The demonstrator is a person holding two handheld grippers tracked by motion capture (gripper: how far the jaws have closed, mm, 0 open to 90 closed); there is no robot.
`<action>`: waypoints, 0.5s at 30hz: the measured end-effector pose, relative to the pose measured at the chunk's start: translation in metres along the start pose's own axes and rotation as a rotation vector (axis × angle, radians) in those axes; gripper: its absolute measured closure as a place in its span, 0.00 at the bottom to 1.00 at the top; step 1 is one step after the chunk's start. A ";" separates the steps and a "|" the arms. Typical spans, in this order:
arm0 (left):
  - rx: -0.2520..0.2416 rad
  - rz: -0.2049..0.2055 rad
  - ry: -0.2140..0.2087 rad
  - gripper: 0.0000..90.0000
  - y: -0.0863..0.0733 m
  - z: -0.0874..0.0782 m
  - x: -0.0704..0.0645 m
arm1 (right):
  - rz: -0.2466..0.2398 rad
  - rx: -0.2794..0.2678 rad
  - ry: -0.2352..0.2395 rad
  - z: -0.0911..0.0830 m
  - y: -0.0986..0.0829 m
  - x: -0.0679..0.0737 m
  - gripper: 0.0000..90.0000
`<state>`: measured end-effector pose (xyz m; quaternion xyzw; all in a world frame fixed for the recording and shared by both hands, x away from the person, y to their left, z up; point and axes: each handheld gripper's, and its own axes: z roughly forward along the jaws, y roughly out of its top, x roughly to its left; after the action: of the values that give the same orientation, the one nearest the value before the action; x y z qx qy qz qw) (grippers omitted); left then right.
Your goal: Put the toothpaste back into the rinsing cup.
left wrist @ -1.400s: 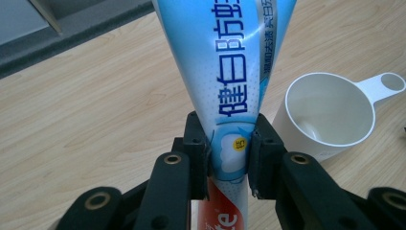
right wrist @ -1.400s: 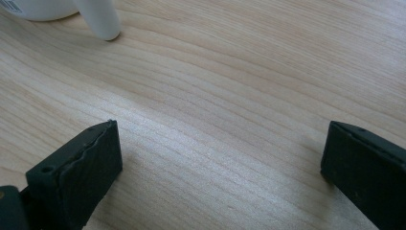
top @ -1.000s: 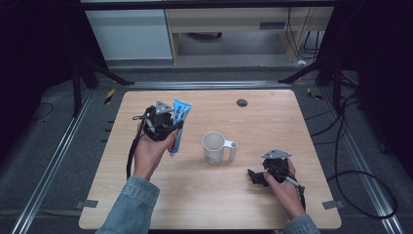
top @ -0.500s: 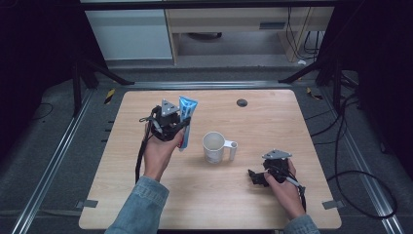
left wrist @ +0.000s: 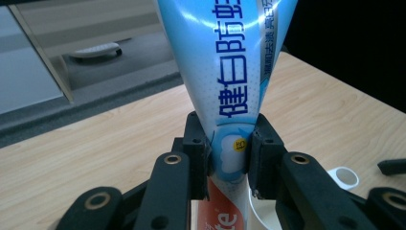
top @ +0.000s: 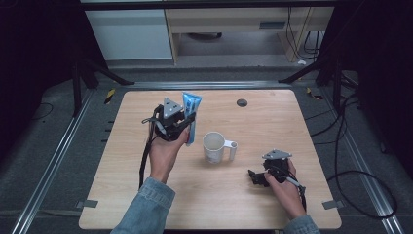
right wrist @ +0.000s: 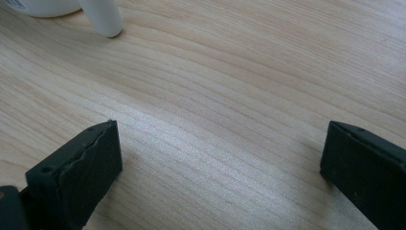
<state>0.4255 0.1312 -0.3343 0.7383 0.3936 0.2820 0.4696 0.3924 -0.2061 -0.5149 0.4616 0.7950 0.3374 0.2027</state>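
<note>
High view first, left side: the left gripper (top: 181, 127) is held up over the table (top: 122, 195), clamped on a blue toothpaste tube (top: 191, 108) that stands nearly upright, flat crimped end on top. Left gripper view confirms it: both jaws are pressed against the tube's (left wrist: 225, 96) lower body, with the white-and-red part running down below them toward the cup rim. Compared with half a second ago, the tube has been carried a little rightward and nearer the white mug (top: 214, 147), and is now just beside its left rim; a second ago it was farther left still. Moving across, the mug is seen standing upright near the table's middle, handle pointing right. Bare wood is left all round it, and the table's far edge is well apart, with a small dark disc (top: 242, 102) near that edge. Far right, the right gripper (top: 257, 177) is rested low on the table, unchanged in place, jaws spread wide with nothing between them; in the right gripper view bare wood is shown between them (right wrist: 220, 158), the mug handle (right wrist: 103, 17) beyond
</note>
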 end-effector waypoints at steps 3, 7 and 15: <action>-0.045 -0.005 0.003 0.81 0.003 -0.002 -0.002 | 0.016 0.005 0.006 -0.001 0.000 0.001 0.01; -0.058 0.005 0.008 0.81 0.006 -0.003 -0.006 | -0.004 -0.001 0.000 0.000 0.000 0.000 0.01; -0.084 0.012 0.004 0.81 0.009 0.000 -0.014 | 0.000 0.000 0.003 0.000 0.000 0.000 0.01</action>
<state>0.4210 0.1173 -0.3272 0.7197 0.3781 0.3025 0.4976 0.3923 -0.2058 -0.5149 0.4612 0.7953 0.3379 0.2016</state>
